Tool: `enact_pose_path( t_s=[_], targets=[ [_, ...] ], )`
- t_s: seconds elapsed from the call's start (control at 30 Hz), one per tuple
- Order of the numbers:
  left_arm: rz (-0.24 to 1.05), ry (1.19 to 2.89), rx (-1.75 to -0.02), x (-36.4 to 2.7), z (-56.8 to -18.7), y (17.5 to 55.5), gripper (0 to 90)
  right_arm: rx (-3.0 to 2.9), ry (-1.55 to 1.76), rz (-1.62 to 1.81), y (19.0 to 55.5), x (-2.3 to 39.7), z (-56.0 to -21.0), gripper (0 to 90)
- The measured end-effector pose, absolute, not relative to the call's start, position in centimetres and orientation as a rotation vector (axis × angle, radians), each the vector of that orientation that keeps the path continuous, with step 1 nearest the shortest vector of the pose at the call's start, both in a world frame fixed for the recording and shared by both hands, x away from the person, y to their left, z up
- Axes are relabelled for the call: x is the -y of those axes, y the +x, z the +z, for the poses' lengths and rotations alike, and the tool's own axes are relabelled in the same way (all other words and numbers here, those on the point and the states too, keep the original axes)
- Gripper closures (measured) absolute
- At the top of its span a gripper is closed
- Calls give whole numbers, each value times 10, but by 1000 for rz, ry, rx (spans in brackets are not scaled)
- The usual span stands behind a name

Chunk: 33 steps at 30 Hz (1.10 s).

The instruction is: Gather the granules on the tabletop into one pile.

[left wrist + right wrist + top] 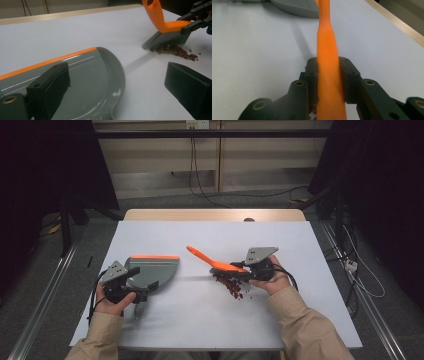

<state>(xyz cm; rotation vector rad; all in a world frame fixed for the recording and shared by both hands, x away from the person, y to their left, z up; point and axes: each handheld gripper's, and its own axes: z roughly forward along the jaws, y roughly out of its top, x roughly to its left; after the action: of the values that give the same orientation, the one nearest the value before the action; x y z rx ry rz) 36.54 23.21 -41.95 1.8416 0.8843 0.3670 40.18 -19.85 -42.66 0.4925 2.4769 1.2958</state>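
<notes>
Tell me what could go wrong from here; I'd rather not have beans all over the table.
The dustpan lies apart from the bean pile, so a hard stroke of the brush could scatter beans across the bare table before they reach it. The left gripper has its jaws wide around the pan's rear edge, so the pan may slide when beans or bristles hit it.

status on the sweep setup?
Right gripper shut on brush, bristles at beans. Left gripper open around dustpan rim. Nothing between.

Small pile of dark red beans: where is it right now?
High view: the pile of dark red beans lies right of centre on the white table, under the orange brush, right of the grey dustpan.
</notes>
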Motion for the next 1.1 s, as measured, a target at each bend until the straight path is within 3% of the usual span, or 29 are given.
enact_pose_path(
  t_s=[0.53,0.83,1.1],
  targets=[
    [371,1844,-876,-232,-419,365,62,-2473,477,1264,389,194,-422,714],
    [356,1840,-868,-232,-419,366,62,-2328,723,1339,390,201,-417,713],
    [343,1833,-850,-232,-418,366,62,-2134,988,1348,358,218,-418,714]
  ],
)
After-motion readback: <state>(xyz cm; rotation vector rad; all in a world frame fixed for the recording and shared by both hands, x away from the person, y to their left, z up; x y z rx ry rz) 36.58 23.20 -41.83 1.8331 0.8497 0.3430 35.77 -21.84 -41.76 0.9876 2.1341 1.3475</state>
